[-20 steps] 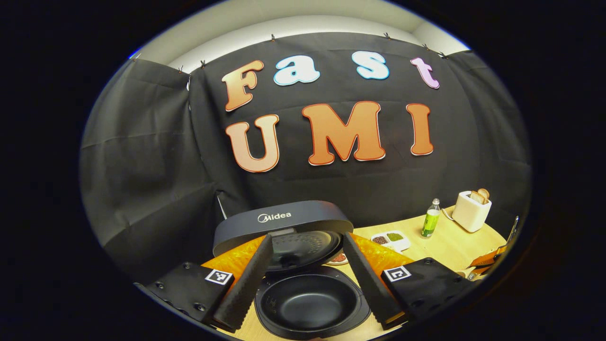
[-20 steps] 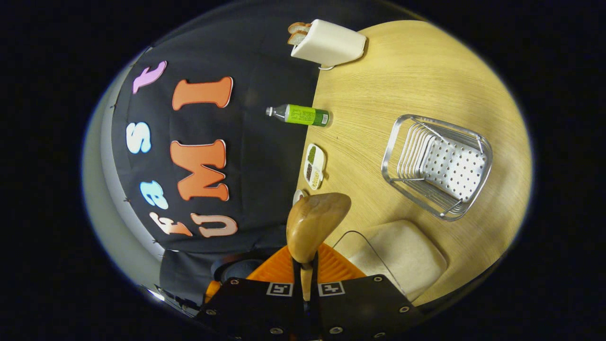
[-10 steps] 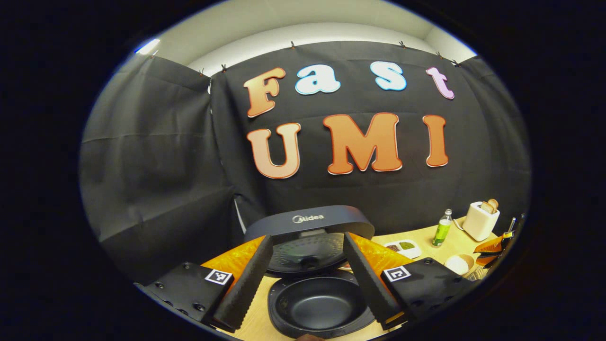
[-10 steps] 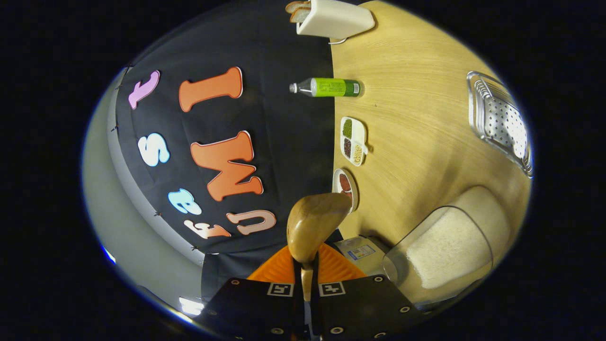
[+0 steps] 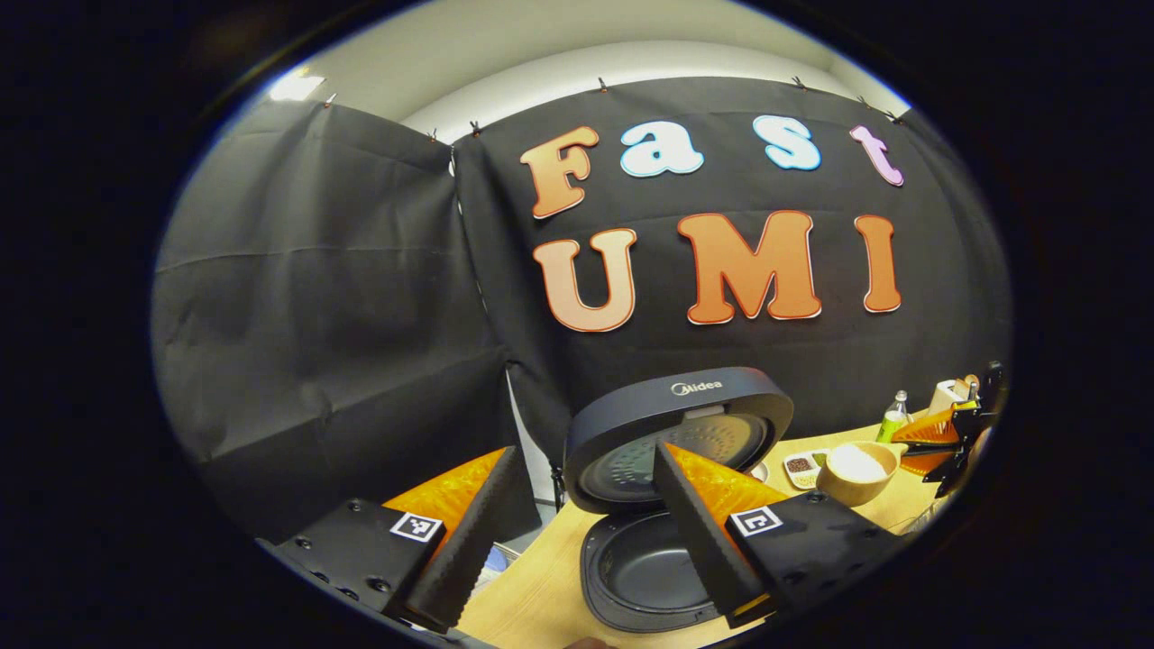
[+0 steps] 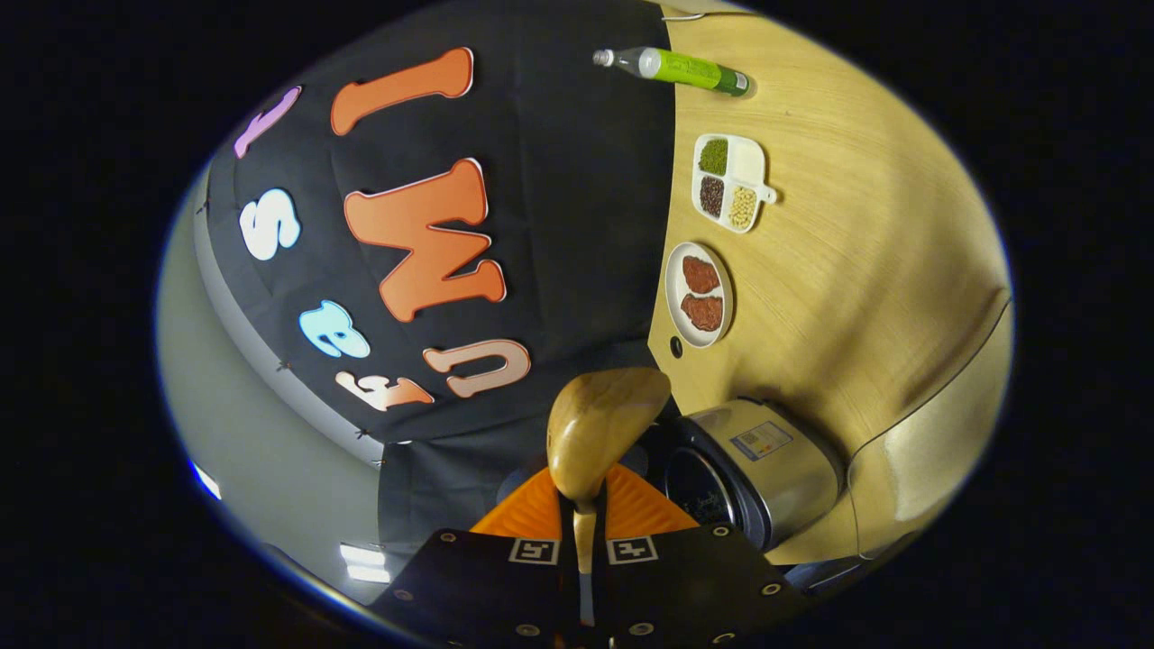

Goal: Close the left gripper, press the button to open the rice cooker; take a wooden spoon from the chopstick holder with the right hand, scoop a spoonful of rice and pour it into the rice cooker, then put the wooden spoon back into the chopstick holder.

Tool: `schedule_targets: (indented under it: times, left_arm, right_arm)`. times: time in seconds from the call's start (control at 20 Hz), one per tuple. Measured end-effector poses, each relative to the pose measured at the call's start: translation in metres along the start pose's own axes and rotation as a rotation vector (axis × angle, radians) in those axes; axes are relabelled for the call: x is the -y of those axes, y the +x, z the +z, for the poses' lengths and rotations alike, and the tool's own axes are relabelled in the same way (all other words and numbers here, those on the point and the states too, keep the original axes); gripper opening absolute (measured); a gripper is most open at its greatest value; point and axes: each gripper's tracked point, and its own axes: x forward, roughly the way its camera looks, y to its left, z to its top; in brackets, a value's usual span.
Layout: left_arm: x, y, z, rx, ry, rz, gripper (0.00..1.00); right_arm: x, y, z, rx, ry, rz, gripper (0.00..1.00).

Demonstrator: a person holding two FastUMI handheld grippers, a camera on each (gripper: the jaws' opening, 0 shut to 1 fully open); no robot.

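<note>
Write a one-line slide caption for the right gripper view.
Right claw grips a wooden spoon beside the rice cooker.

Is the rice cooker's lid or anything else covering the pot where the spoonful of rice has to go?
Nothing visible covers it. In the left gripper view the rice cooker's lid stands tipped up behind the inner pot, whose dark mouth is open and bare. The right gripper grips the wooden spoon, and the rice cooker lies just beside it.

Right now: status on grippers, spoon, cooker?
Left gripper open, empty. Right gripper shut on spoon, bowl forward. Cooker lid up, pot looks empty. Rice bowl beside it, nothing in the way.
</note>
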Motion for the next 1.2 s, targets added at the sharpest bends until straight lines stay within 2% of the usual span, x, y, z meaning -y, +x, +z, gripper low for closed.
schedule_targets:
  times: [0.3, 0.5, 0.7, 0.75, 0.85, 0.9, 1.0, 1.2]
  left_arm:
    - [-0.024, -0.007, -0.016, -0.034, -0.004, 0.061, 0.93]
    - [-0.040, -0.013, -0.025, -0.054, -0.012, 0.094, 0.94]
    - [-0.052, -0.014, -0.036, -0.073, -0.021, 0.123, 1.00]
    - [-0.056, -0.015, -0.040, -0.083, -0.026, 0.129, 0.93]
    - [-0.059, -0.016, -0.045, -0.095, -0.033, 0.138, 0.94]
    - [-0.061, -0.016, -0.046, -0.098, -0.037, 0.143, 0.94]
    - [-0.065, -0.015, -0.050, -0.106, -0.042, 0.151, 1.00]
    - [-0.069, -0.018, -0.057, -0.117, -0.048, 0.162, 1.00]
  right_arm:
    - [-0.008, 0.039, -0.023, -0.026, -0.124, -0.071, 0.05]
    - [-0.009, 0.058, -0.035, -0.011, -0.324, -0.151, 0.05]
    - [-0.001, 0.075, -0.043, 0.013, -0.531, -0.225, 0.05]
    - [0.005, 0.078, -0.044, 0.016, -0.584, -0.248, 0.05]
    - [0.012, 0.084, -0.047, 0.023, -0.669, -0.288, 0.05]
    - [0.016, 0.086, -0.049, 0.022, -0.698, -0.304, 0.05]
    - [0.024, 0.092, -0.049, 0.022, -0.738, -0.329, 0.05]
    - [0.031, 0.096, -0.051, 0.027, -0.804, -0.355, 0.05]
